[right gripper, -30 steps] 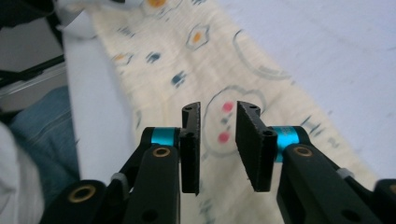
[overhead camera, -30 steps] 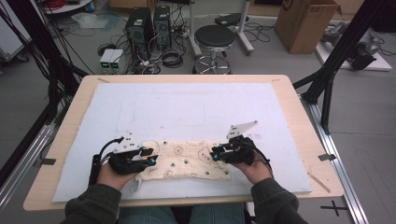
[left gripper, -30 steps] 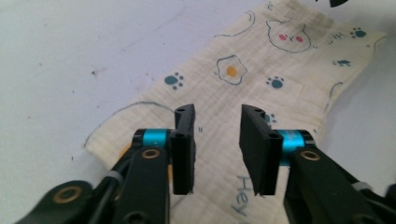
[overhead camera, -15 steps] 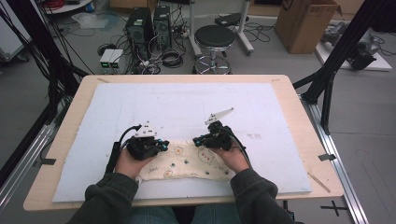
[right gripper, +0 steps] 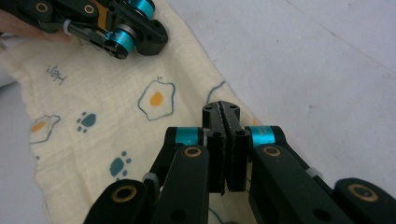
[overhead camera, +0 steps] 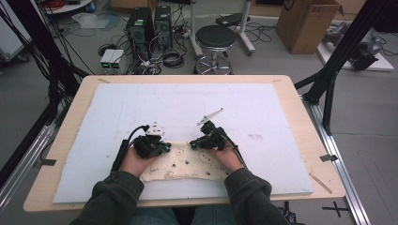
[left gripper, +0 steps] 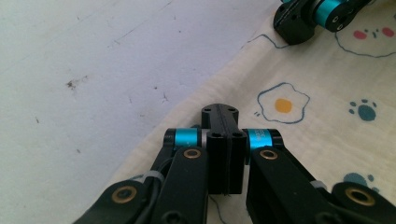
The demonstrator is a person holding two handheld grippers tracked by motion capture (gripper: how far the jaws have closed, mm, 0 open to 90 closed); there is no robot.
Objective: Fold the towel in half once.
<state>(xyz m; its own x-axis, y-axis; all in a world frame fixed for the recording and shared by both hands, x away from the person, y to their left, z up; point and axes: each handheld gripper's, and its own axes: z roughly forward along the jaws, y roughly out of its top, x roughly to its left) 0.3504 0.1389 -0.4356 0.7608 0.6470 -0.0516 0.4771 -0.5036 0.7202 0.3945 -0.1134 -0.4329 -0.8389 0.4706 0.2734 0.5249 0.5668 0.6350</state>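
One cream cotton cloth printed with fried eggs and blue paw prints [overhead camera: 187, 164] lay on the white foam sheet [overhead camera: 178, 108] that covered the pale wooden surface [overhead camera: 300, 117], down at the six o'clock side of it, close to the person. Two claws worked it. The left claw [overhead camera: 165, 147] sat at the cloth's far edge around nine o'clock, the right claw [overhead camera: 193, 144] at the same edge near twelve to one o'clock, the two tips near each other but apart. Each claw had just been closing; both now stood shut with the jaws pressed flat together. In the left claw's own view [left gripper: 219, 116] the tip rested at the cloth's hem [left gripper: 187, 116]; in the right claw's own view [right gripper: 221, 112] the tip met the hem likewise. Whether fabric was pinched between either pair I could not tell. Beyond the cloth, from ten through two o'clock, the foam lay bare out to its far edge.
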